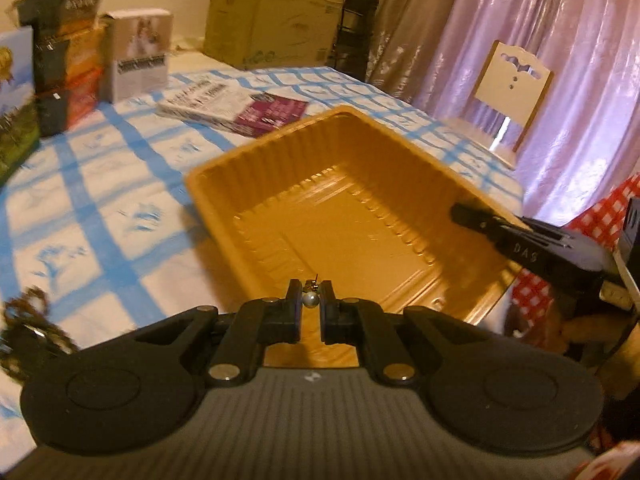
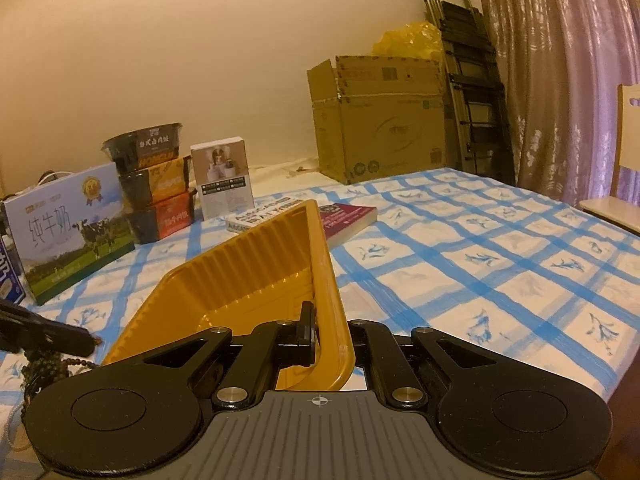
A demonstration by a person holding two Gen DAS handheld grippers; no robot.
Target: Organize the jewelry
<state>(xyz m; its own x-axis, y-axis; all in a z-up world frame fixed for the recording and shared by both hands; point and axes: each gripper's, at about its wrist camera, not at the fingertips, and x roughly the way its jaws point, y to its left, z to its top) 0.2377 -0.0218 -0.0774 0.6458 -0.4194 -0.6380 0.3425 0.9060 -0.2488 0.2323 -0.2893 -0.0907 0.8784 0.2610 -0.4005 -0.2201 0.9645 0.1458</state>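
A small pearl stud earring (image 1: 311, 300) is pinched between the fingertips of my left gripper (image 1: 311, 293), which is shut on it. It hangs over the near edge of an empty ribbed orange plastic tray (image 1: 280, 168). My right gripper (image 2: 330, 322) is shut on the tray's right rim (image 2: 332, 280), with one finger inside the wall and the other hidden behind it. In the left wrist view the right gripper (image 1: 460, 213) reaches in from the right onto that rim. The left gripper's tip (image 2: 93, 342) shows at the left edge of the right wrist view.
The tray sits on a blue-checked tablecloth (image 2: 480, 264). Dark bead strings (image 2: 40, 364) lie at the near left. Behind the tray are two books (image 1: 232, 108), a milk carton (image 2: 68, 232), stacked food boxes (image 2: 156, 192) and a white box (image 2: 222, 178). A chair (image 1: 508, 92) stands at the right.
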